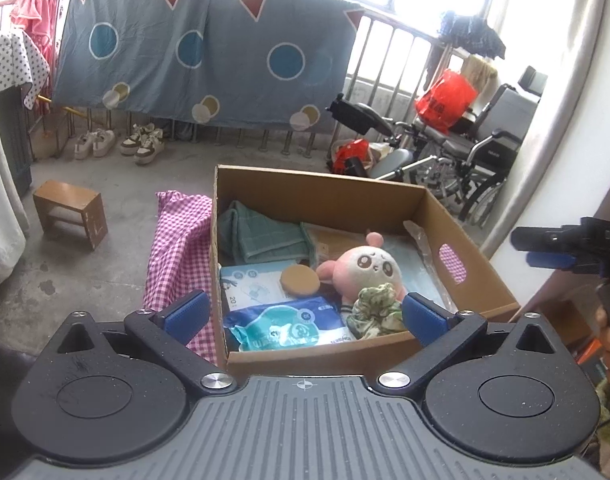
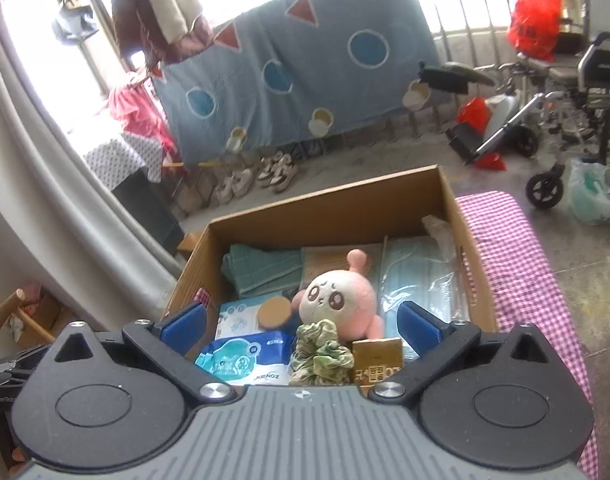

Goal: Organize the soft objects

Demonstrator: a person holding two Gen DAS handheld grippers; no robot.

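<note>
Both grippers were held wide apart with nothing gripped: the left gripper [image 1: 303,314] and right gripper [image 2: 301,322] were hung over the cardboard box [image 2: 329,208]. The pink plush [image 2: 339,300] was sat inside, with the green scrunchie [image 2: 321,354] right against it, beside a wipes pack [image 2: 245,360].

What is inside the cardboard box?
The cardboard box holds a pink plush toy, a green scrunchie, a folded green cloth, a wipes pack and a round pad. Its bottom is mostly covered.
</note>
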